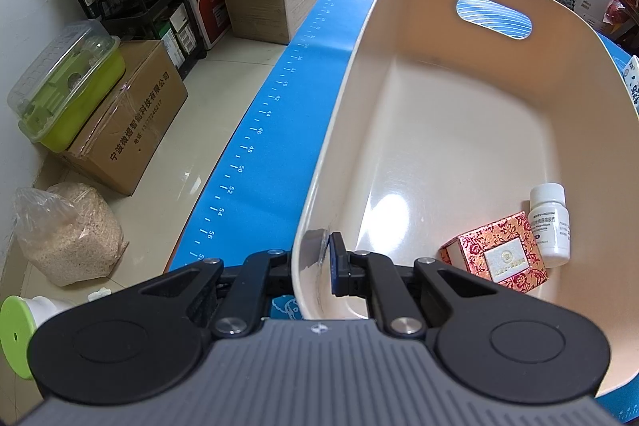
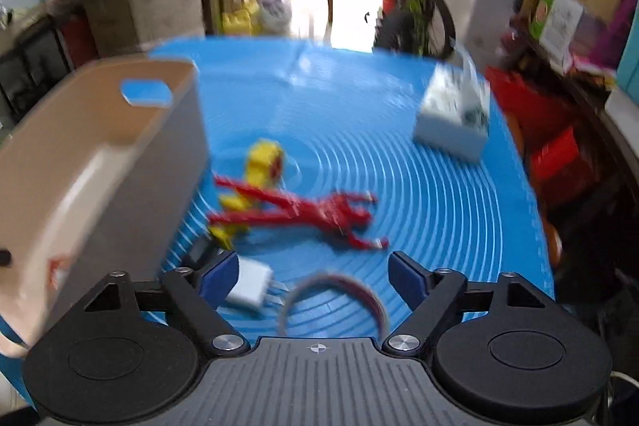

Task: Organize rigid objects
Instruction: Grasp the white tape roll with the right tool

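Observation:
My left gripper point(image 1: 321, 258) is shut on the near left rim of a cream basket point(image 1: 359, 66), one blue pad inside the wall. A red patterned box point(image 1: 497, 252) and a white bottle point(image 1: 549, 226) lie in the basket's near right corner. In the blurred right wrist view my right gripper point(image 2: 313, 268) is open above the blue mat point(image 2: 439, 206), nothing between its fingers. Just past it lie a white charger plug point(image 2: 249, 292) and a red-and-white bracelet point(image 2: 371, 298). Farther off are a red toy figure point(image 2: 319, 212) and a yellow toy point(image 2: 261, 162), beside the basket point(image 2: 100, 162).
A white carton point(image 2: 453, 118) stands at the mat's far right. A small dark object point(image 2: 199, 250) lies by the basket's corner. Left of the table edge, on the floor, are a cardboard box point(image 1: 120, 130), a green container point(image 1: 64, 90) and a bag of grain point(image 1: 68, 230).

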